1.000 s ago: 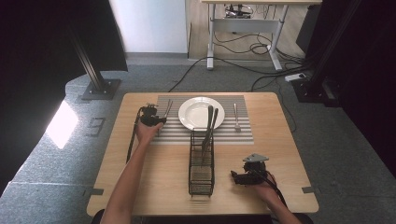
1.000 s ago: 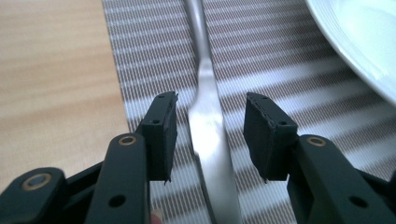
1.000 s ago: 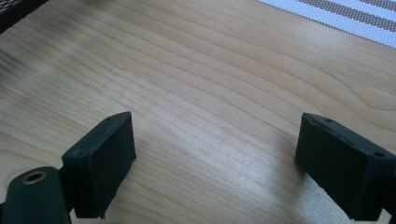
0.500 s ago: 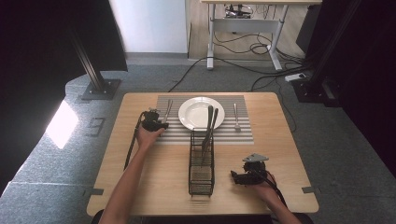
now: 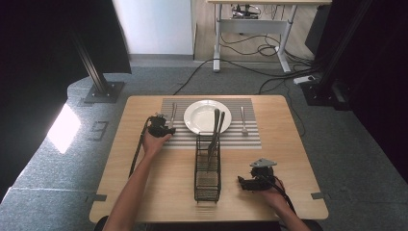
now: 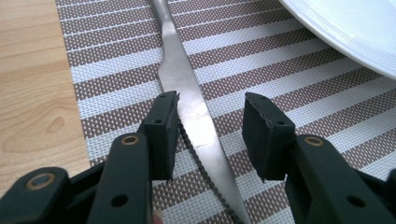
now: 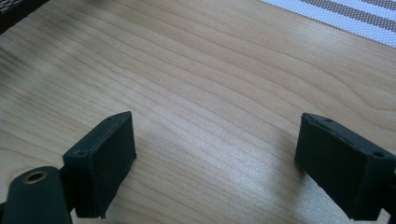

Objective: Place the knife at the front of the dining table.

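Since the earlier frame the left tongs point(image 5: 166, 126) have drawn a little nearer along the left edge of the striped placemat point(image 5: 240, 139), while the right tongs point(image 5: 242, 182) have stayed put on the near right of the desk point(image 5: 120, 159). Seen from the left gripper view, the left tongs point(image 6: 210, 133) are released, their two black jaws standing apart over a table knife point(image 6: 187, 93) that lies flat on the placemat point(image 6: 116, 70); the knife's serrated blade runs between the jaws, close against the left one and clear of the right one, and its handle stretches away toward the far side. From above, the knife point(image 5: 172, 113) lies left of the white plate point(image 5: 202, 115), just beside it, on the mat. A fork point(image 5: 243, 119) lies on the mat to the right of the plate. Near of the plate stands a black wire caddy point(image 5: 208, 173), with two dark-handled utensils point(image 5: 216, 130) leaning up out of its far end over the plate's rim. In the right gripper view the right tongs point(image 7: 215, 168) are wide apart, released, holding nothing, low over bare wood point(image 7: 210, 70) with a corner of the placemat point(image 7: 355, 14) at the far right.
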